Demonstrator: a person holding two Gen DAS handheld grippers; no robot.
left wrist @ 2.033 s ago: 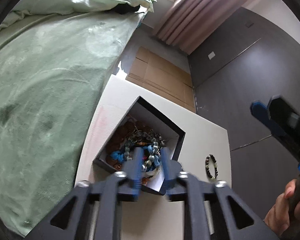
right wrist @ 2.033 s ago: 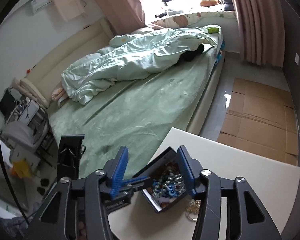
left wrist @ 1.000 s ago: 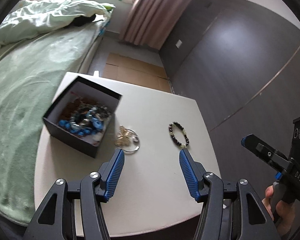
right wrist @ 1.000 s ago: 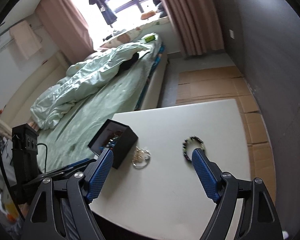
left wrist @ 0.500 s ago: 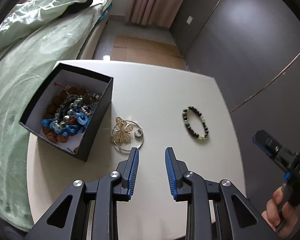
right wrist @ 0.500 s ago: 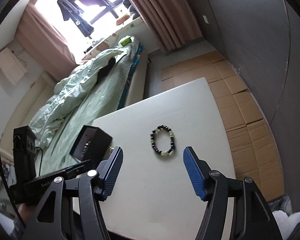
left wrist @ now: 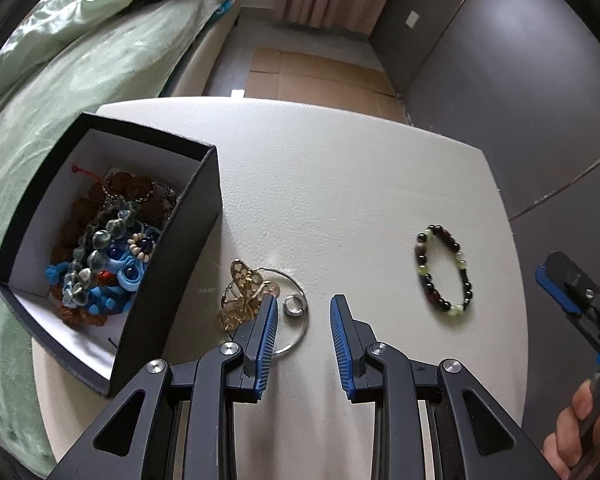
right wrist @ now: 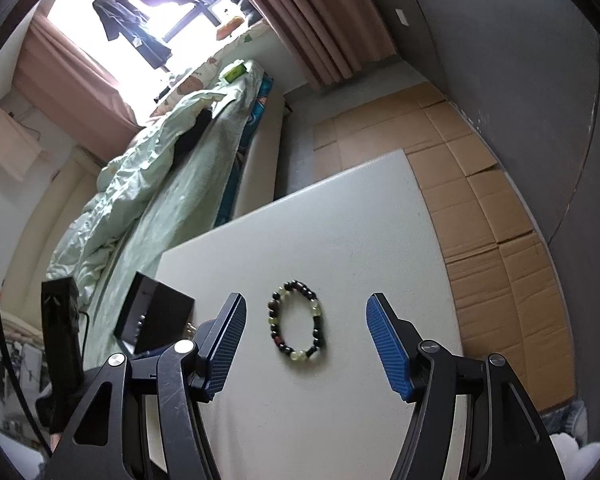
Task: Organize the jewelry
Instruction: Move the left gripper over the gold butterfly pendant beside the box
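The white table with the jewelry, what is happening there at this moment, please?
A person holds a gripper in each hand over a white table. The left gripper is open, its fingers beside a gold butterfly piece on a wire hoop and a small silver ring. The right gripper is open and lined up with a beaded bracelet that lies flat. Neither holds anything. A black box at the table's edge already holds more jewelry.
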